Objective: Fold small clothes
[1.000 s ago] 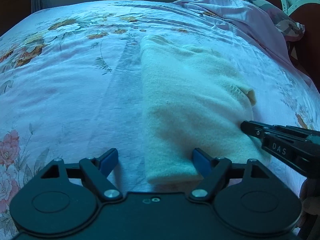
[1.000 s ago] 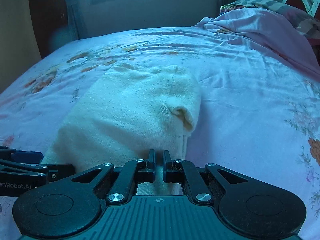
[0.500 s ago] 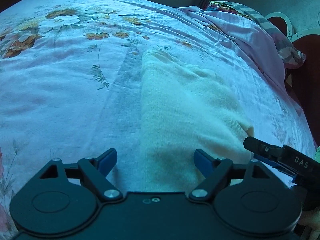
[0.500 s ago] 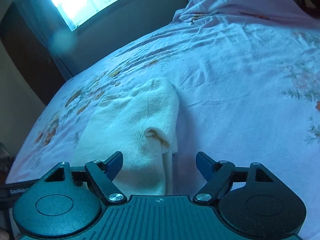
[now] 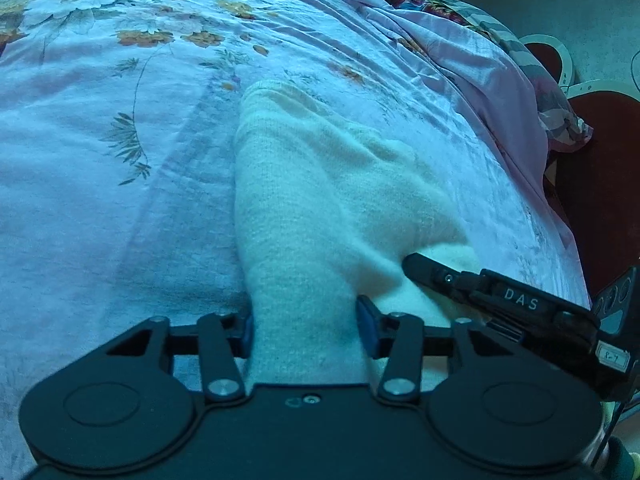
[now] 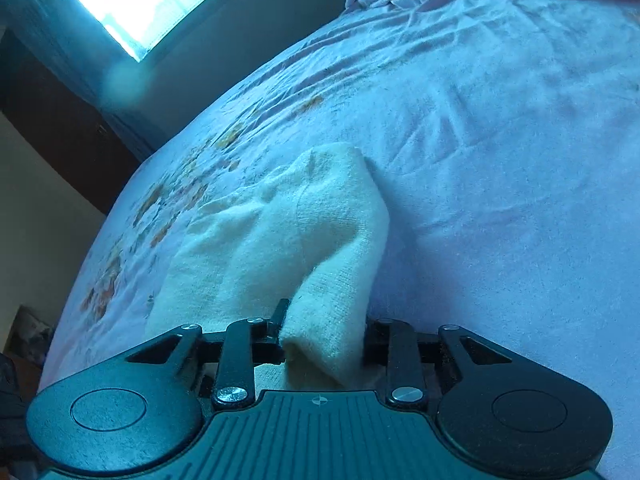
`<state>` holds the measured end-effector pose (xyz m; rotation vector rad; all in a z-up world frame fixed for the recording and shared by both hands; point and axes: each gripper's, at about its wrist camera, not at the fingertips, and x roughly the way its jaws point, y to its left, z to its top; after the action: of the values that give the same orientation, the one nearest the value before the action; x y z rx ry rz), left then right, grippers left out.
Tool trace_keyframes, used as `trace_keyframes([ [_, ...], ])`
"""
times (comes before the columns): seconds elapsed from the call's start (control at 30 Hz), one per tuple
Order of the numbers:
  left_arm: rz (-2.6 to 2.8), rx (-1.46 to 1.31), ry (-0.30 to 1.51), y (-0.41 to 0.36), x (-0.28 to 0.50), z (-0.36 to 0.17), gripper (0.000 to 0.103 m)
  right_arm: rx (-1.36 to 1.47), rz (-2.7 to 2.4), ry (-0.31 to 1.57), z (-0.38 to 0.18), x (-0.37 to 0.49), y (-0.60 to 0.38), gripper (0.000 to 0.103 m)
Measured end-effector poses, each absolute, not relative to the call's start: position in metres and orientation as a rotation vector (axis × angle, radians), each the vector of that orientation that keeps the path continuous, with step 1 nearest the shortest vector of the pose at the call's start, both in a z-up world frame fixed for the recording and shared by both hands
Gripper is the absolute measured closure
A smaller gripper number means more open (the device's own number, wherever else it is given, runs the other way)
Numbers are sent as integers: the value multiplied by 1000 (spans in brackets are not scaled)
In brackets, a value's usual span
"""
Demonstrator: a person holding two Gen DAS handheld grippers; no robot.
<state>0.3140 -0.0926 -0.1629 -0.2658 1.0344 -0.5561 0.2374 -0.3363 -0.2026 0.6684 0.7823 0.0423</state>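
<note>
A cream knitted garment (image 5: 320,200) lies folded lengthwise on the floral bed sheet (image 5: 100,200). My left gripper (image 5: 308,330) is at its near end, jaws closing, with both blue pads pressing the cloth between them. One of the right gripper's fingers (image 5: 436,278) comes in from the right onto the garment's near right corner. In the right wrist view, my right gripper (image 6: 323,334) has its jaws closing on a bunched fold of the garment (image 6: 280,240), which rises in a ridge from the sheet (image 6: 500,160).
A crumpled pink quilt and a patterned pillow (image 5: 460,60) lie at the far right of the bed. A dark red headboard (image 5: 600,140) stands beyond them. A bright window (image 6: 148,0) is on the far wall. The bed's edge drops off at the left in the right wrist view.
Both grippers moved forward onto the garment's near end. The left jaws narrowed onto the cloth. The right jaws went from shut to wide, then closed on the corner fold, and that gripper rolled.
</note>
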Motion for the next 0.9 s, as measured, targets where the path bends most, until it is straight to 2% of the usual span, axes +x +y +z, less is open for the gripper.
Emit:
trace_keyframes([
  [0.1,-571,-245,985,-85,302,-143,73,589,73,717,-178,224,-321,77],
  [0.3,-579,-222,892,-38,266,-97,73,508,188,609,-121,191,-271,77],
  [0.43,-544,-195,841,6,239,-75,73,516,257,591,-106,176,-233,77],
  [0.67,-455,-215,865,59,214,-96,73,505,318,642,-121,163,-170,77],
  [0.8,-428,-221,902,79,206,-121,72,506,303,706,-148,157,-153,77],
  [0.83,-415,-229,915,83,204,-129,70,498,293,724,-156,157,-150,77],
  [0.9,-393,-253,924,89,205,-141,60,483,248,749,-168,157,-150,76],
])
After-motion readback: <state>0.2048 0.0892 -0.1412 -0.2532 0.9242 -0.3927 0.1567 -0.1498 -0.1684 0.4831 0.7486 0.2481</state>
